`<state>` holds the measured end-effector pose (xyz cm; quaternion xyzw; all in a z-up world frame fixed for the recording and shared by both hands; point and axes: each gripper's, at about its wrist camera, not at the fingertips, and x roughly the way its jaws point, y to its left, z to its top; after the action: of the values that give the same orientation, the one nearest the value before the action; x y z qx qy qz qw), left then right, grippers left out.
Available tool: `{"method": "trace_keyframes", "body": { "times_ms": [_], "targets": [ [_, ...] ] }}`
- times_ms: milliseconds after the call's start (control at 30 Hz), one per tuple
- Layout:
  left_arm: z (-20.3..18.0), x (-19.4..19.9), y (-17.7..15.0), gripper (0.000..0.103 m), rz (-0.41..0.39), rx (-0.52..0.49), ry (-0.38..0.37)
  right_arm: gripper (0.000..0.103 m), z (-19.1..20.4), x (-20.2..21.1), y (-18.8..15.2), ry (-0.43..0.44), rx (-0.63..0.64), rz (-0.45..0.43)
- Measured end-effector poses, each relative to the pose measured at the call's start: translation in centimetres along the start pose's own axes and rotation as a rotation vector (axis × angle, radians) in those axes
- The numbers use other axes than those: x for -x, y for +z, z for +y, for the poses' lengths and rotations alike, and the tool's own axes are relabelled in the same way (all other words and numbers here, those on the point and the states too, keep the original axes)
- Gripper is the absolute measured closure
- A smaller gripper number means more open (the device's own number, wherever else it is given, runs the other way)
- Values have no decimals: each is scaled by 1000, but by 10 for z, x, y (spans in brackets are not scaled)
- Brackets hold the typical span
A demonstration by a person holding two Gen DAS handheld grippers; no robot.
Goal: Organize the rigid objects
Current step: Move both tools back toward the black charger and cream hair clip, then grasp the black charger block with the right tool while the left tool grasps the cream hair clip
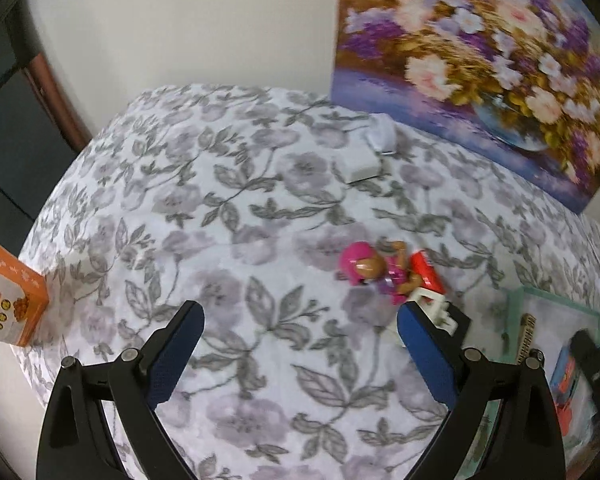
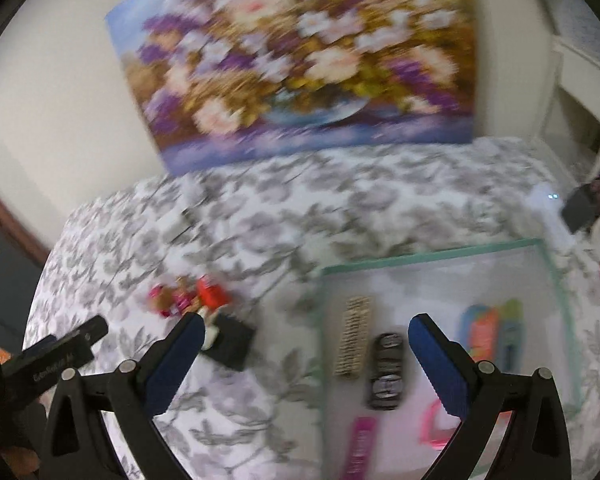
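Observation:
A toy figure [image 1: 364, 268] with a pink helmet lies on the flowered bedspread, with a red piece [image 1: 426, 272] and a white piece [image 1: 436, 308] beside it. My left gripper [image 1: 300, 322] hangs open above the cloth, nothing between its fingers; the toys sit just beyond its right finger [image 1: 424, 344]. My right gripper [image 2: 306, 326] is open and empty too, over the left edge of a teal-rimmed tray [image 2: 420, 258]. The tray holds a beige comb-like piece [image 2: 354, 336], a black item [image 2: 386, 372], a pink bar [image 2: 360, 448] and other coloured things. The toy figure [image 2: 176, 300] lies left of the tray.
An orange box [image 1: 8, 292] stands at the bed's left edge. A small white box [image 1: 358, 168] and a white item [image 1: 382, 134] lie near the wall. A flower painting [image 1: 480, 60] leans on the wall behind. A black block [image 2: 234, 340] lies beside the toys.

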<state>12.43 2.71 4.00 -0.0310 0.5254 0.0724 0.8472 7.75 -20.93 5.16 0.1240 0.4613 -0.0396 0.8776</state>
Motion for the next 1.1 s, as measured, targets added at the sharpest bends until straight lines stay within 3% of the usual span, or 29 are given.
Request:
{"method": "trace_keyframes", "body": {
  "times_ms": [233, 400, 567, 833, 933, 967, 1100],
  "targets": [
    [25, -31, 3, 6, 61, 67, -16, 0, 45, -47, -18, 24, 93, 97],
    [26, -59, 3, 6, 121, 76, -27, 3, 55, -80, -31, 9, 123, 163],
    [24, -80, 3, 6, 161, 79, -33, 10, 60, -99, -35, -5, 144, 186],
    [18, -94, 5, 6, 183, 70, -63, 11, 71, -112, -31, 52, 158, 173],
    [17, -97, 6, 6, 188, 70, -77, 19, 76, -116, -32, 98, 160, 183],
    [17, -97, 6, 6, 188, 72, -79, 27, 77, -117, -33, 105, 165, 187],
    [18, -95, 7, 6, 185, 82, -83, 39, 76, -122, -37, 88, 163, 204]
  ]
}}
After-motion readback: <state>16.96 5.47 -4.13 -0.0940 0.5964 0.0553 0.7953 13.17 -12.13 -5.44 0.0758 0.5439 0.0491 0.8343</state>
